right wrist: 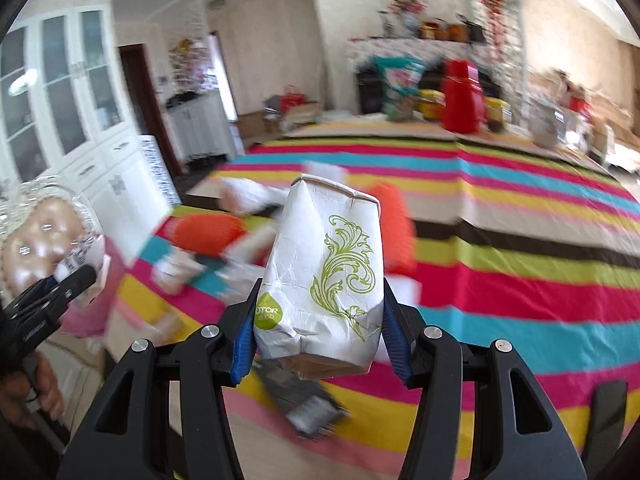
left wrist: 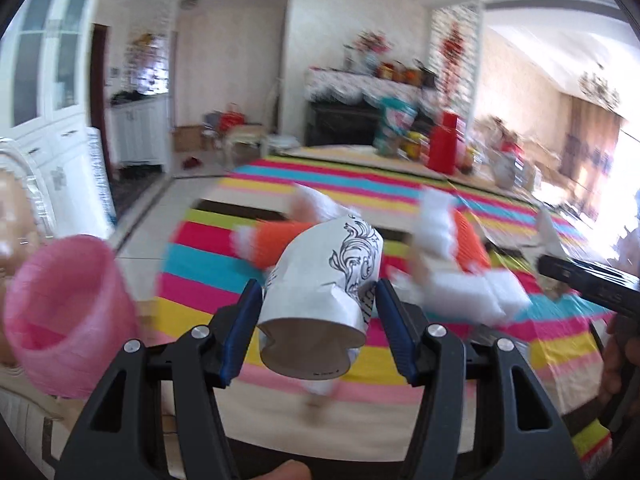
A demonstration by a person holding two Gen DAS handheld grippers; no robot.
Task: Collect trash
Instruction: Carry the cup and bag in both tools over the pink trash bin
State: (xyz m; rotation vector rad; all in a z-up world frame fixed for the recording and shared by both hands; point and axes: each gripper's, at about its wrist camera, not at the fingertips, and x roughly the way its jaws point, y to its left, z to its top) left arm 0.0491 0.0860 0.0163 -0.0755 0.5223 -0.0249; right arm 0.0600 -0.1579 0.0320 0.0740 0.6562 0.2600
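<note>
Cups (left wrist: 320, 292) (right wrist: 324, 276) clamped in both grippers' jaws, raised.

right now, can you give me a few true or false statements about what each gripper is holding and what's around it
1. The left gripper is shut on a crumpled paper cup with a black floral print. True.
2. The right gripper is open with nothing in it. False: it is shut on a crumpled paper cup with a green floral print.
3. The tablecloth is plain white. False: it has bright multicolour stripes.
4. A pink bin sits to the left in the left wrist view. True.
5. Both cups stand upright on the tablecloth. False: each is held between gripper fingers, above the cloth.
</note>
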